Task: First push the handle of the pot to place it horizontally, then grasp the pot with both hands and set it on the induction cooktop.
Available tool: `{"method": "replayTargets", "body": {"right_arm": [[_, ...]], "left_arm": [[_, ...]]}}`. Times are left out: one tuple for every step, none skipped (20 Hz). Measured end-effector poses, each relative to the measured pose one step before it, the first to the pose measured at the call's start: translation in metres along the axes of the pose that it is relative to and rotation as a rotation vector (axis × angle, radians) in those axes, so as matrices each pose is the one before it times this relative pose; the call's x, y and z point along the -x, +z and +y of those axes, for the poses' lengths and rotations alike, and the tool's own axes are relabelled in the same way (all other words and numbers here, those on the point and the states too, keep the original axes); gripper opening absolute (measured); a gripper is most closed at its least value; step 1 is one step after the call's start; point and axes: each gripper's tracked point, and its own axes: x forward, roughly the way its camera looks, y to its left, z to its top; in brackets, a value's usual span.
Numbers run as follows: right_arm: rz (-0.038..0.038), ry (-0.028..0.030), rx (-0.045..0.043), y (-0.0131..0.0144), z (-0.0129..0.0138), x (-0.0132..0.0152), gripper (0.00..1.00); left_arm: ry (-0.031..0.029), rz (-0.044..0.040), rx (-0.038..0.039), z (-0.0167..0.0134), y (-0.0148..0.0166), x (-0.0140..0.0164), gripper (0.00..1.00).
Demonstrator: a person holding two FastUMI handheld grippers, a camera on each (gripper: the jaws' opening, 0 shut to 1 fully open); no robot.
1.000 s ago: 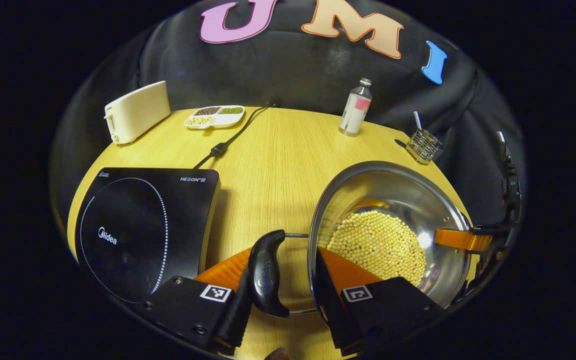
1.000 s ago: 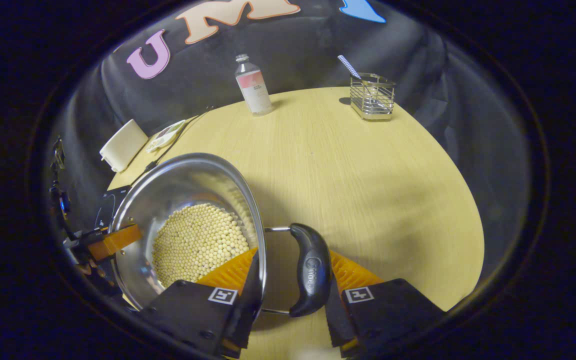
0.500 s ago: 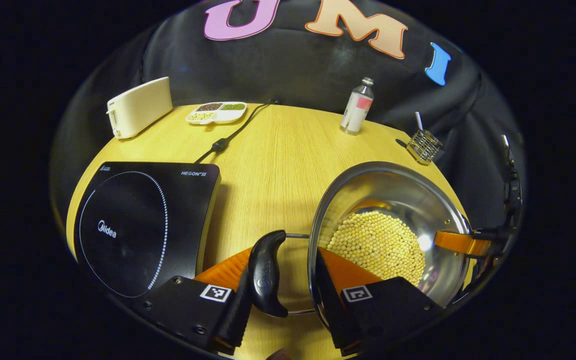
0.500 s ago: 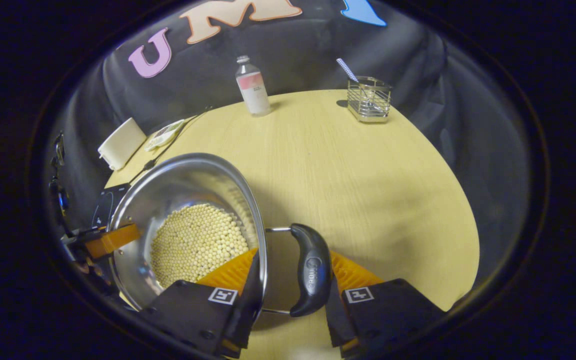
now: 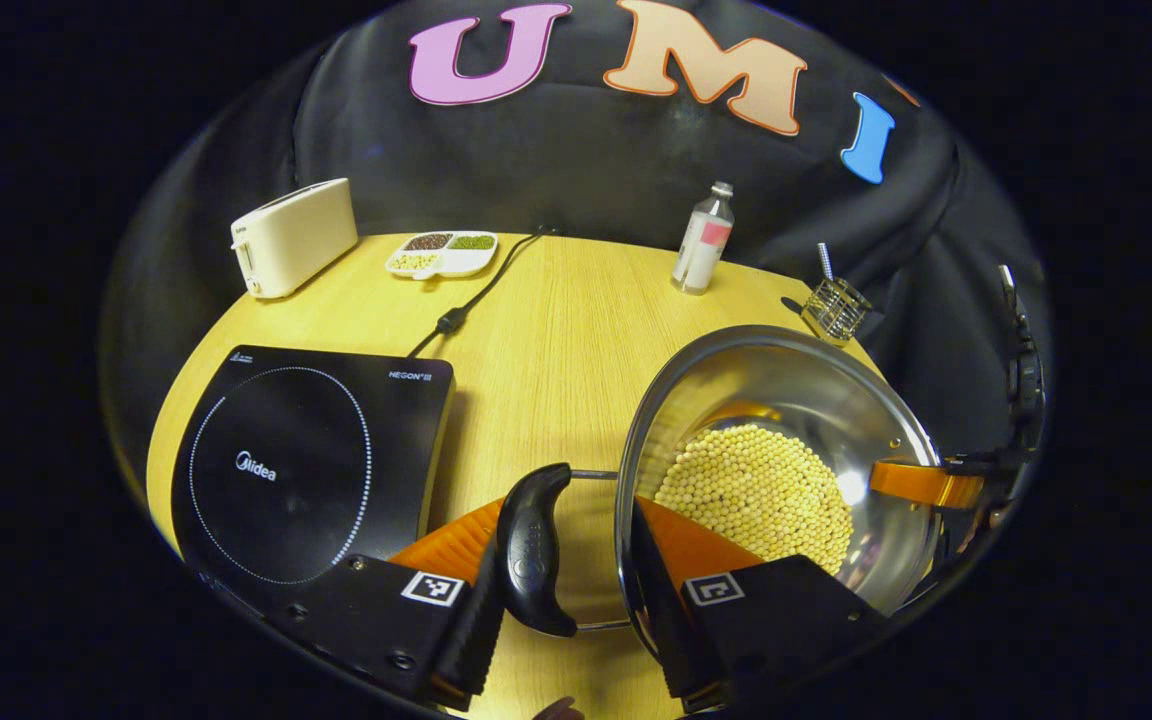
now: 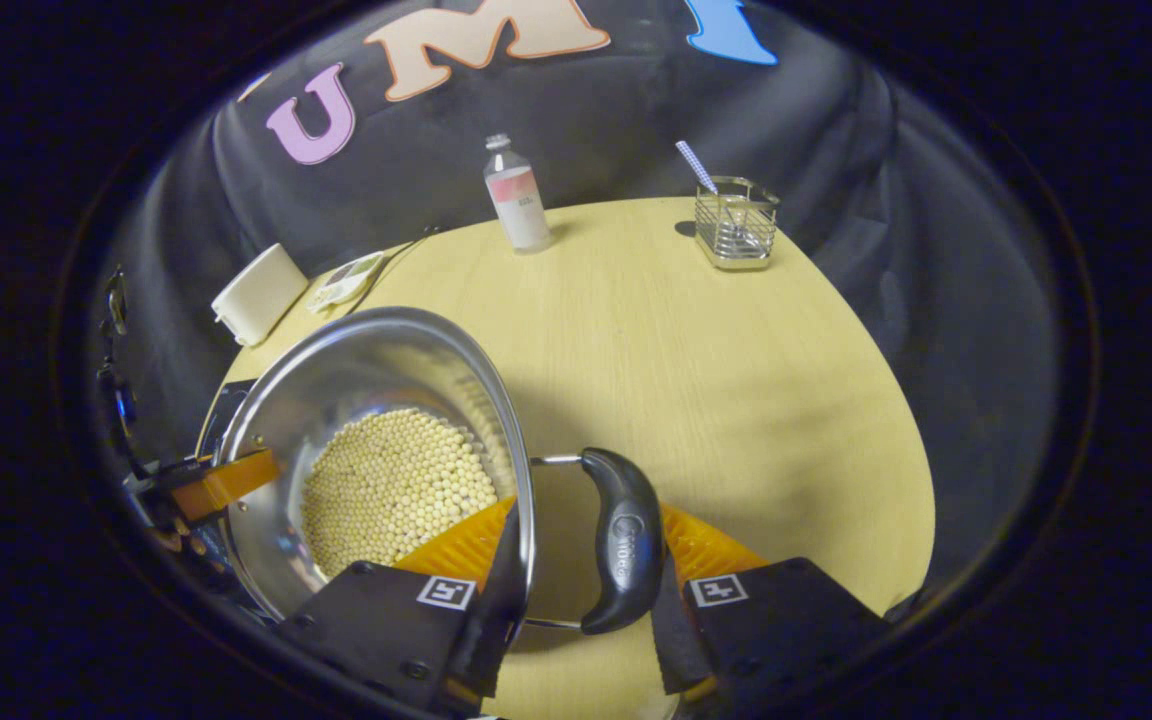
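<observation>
My left gripper is clamped across the pot's near side, one finger outside its black handle, the other inside the steel wall, so handle and rim are pinched between them. My right gripper mirrors that hold on the opposite handle, one finger within the pot and one beyond the grip; from the left gripper view it shows as a finger hooked over the far rim.

The pot, a shiny steel vessel with a bed of pale yellow beans over its bottom, sits between both tools, to the right of the induction cooktop and not on it. I cannot tell whether its base touches the wooden table.

The cooktop lies flat near the table's left edge, its cord running toward the back wall. Behind it stand a cream toaster and a white divided dish of mixed grains. At the back, a clear bottle with a pink label stands upright, and well to its right a wire holder carries a single utensil.
</observation>
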Motion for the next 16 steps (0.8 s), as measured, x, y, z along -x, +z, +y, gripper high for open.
{"method": "replayTargets", "body": {"right_arm": [[-0.00051,0.00105,0.00265,0.00185,0.00456,0.00207,0.58],[0.00097,0.00069,0.00129,0.00177,0.00481,0.00242,0.58],[-0.00167,0.00173,0.00137,0.00066,0.00609,0.00238,0.58],[0.00105,0.00098,0.00299,0.0013,0.00551,0.00224,0.59],[-0.00344,0.00001,-0.00145,0.0005,0.00768,0.00277,0.58],[-0.00177,-0.00072,0.00175,0.00066,0.00816,0.00139,0.58],[-0.00364,-0.00249,-0.00391,0.00015,0.00989,0.00146,0.58],[-0.00168,-0.002,-0.00433,-0.00071,0.01005,0.00136,0.63],[-0.00379,-0.00414,-0.00409,-0.00056,0.0106,0.00203,0.58],[-0.00303,-0.00445,-0.00699,-0.00163,0.01091,0.0014,0.58],[-0.00121,-0.0054,-0.00633,-0.00218,0.01275,-0.00016,0.58],[-0.00136,-0.00414,-0.00227,-0.00128,0.01239,-0.00104,0.58],[-0.00031,-0.00109,-0.0063,-0.00287,0.01261,0.00048,0.58],[0.00264,0.00032,-0.00194,-0.00193,0.01309,-0.00071,0.58],[0.00192,0.00128,-0.00226,-0.00336,0.01354,-0.00014,0.58],[0.00243,0.00159,-0.00032,-0.00222,0.01315,-0.00137,0.58]], "left_arm": [[0.0006,-0.00129,0.00378,0.00264,0.00243,0.00398,0.66],[0.00024,0.0005,0.00101,0.0036,0.00252,0.00314,0.66],[0.00101,-0.00042,-0.00076,0.00502,0.00174,0.00427,0.66],[-0.00018,-0.00207,0.00086,0.00555,0.00164,0.00343,0.66],[-0.00058,-0.00264,-0.00022,0.00641,0.00257,0.00338,0.66],[-0.00166,0.00118,-0.00113,0.00707,0.00163,0.00372,0.67],[-0.00199,-0.00114,0.00177,0.00785,0.00296,0.00283,0.67],[-0.00276,0.00413,-0.00062,0.01011,0.00198,0.00292,0.66],[-0.00669,-0.00071,-0.00361,0.00968,0.00361,0.00253,0.66],[-0.0054,0.00177,-0.00249,0.01085,0.00243,0.00253,0.66],[-0.00333,0.00624,-0.00344,0.01146,0.00162,0.00181,0.67],[-0.0029,0.00459,-0.00175,0.01164,0.00054,0.00225,0.66],[-0.00047,-0.00102,-0.00155,0.01232,0.00197,0.00188,0.66],[0.00121,0.00247,-0.00073,0.0127,0.00096,0.00261,0.66],[0.00275,-0.00005,-0.00082,0.0131,0.00064,0.00316,0.66],[0.00146,-0.00025,-0.00125,0.01432,0.00004,0.00362,0.66]]}}
